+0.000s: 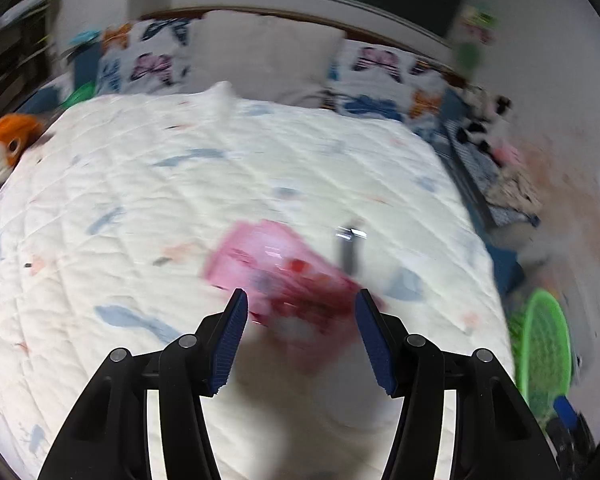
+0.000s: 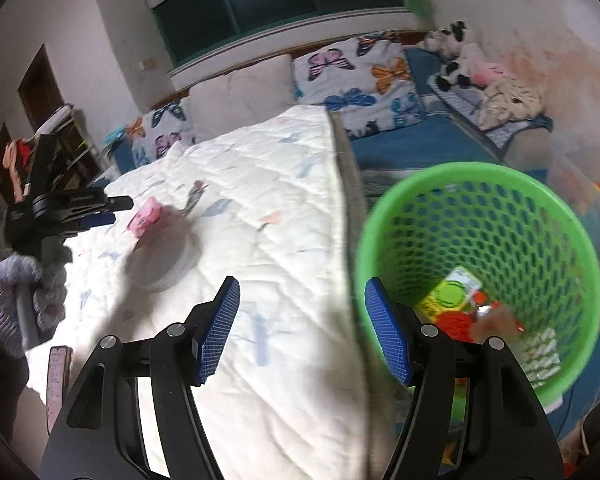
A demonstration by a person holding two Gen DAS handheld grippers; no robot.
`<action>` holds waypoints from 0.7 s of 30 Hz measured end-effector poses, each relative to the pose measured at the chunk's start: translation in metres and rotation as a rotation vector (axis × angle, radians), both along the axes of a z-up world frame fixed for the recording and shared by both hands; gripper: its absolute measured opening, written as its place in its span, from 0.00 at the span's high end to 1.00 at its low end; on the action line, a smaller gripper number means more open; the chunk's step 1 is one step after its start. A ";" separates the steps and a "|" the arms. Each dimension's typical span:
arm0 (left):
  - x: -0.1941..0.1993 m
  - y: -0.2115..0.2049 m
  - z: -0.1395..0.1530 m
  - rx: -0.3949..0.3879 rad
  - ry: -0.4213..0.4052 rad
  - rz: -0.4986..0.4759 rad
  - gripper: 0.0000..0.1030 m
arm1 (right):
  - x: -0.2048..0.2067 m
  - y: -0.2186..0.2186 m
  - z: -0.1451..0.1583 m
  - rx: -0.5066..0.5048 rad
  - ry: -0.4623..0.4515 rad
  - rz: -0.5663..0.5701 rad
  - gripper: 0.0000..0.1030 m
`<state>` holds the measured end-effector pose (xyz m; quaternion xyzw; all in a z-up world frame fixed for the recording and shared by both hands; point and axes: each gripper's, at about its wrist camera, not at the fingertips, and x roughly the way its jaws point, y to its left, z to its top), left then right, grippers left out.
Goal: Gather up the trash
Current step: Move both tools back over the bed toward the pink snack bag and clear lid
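A pink packet (image 1: 268,264) lies on the white quilt (image 1: 140,208), blurred, just beyond the tips of my left gripper (image 1: 302,300). Its blue pads stand apart and press on nothing. The right wrist view shows the same pink packet (image 2: 146,218) with the left gripper (image 2: 114,211) hovering at its left, held by a gloved hand (image 2: 24,288). A small dark wrapper (image 2: 196,196) lies a little past the packet. My right gripper (image 2: 303,286) is open and empty over the bed's right edge, beside the green mesh basket (image 2: 480,176), which holds colourful wrappers (image 2: 456,300).
Butterfly pillows (image 2: 360,76) and a white pillow (image 2: 244,92) line the head of the bed. Soft toys (image 2: 452,52) sit at the far right and an orange toy (image 1: 8,148) at the left. A phone (image 2: 58,380) lies near the quilt's front left corner. The basket (image 1: 548,344) stands on the floor beside the bed.
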<state>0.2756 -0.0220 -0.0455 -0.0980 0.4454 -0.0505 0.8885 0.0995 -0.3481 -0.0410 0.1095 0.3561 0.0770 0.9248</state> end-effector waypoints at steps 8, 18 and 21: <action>0.034 0.035 -0.023 -0.024 0.038 -0.049 0.35 | 0.026 0.054 -0.008 -0.015 0.025 0.112 0.36; 0.057 0.042 -0.050 -0.043 0.081 -0.089 0.33 | 0.052 0.103 -0.016 -0.033 0.053 0.202 0.36; 0.059 0.041 -0.056 -0.053 0.086 -0.101 0.33 | 0.058 0.112 -0.019 -0.032 0.065 0.220 0.36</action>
